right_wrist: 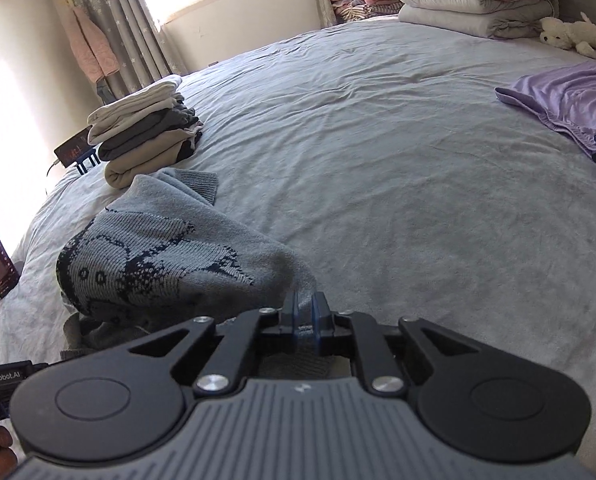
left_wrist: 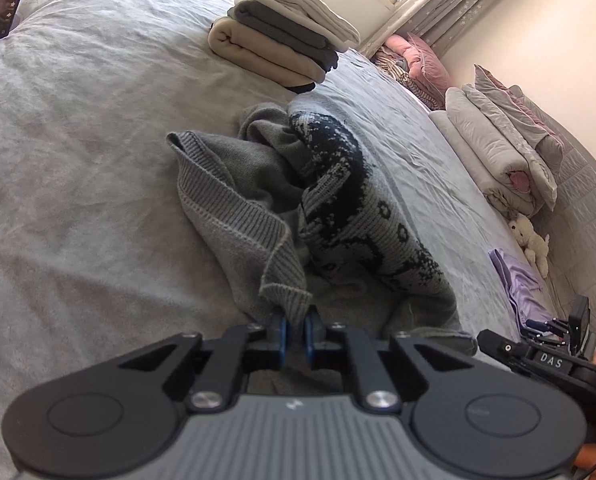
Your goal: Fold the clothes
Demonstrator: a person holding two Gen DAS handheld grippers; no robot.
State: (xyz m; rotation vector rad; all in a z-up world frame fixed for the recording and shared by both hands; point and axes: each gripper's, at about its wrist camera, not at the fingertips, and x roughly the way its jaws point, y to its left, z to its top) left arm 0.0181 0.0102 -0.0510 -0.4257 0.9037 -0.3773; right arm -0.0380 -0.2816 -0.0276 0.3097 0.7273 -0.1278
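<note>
My grey patterned sweater (left_wrist: 330, 208) lies bunched at centre frame on the bed (left_wrist: 77, 160), long axis running from my tongs toward the folded clothes stack (left_wrist: 281, 36) upper centre. Left tongs (left_wrist: 295, 330) clamp its ribbed hem; right tongs (right_wrist: 306, 312) clamp another edge. Lilac garment (right_wrist: 562, 104) at right. Housing reads "GenRobot.AI".
</note>
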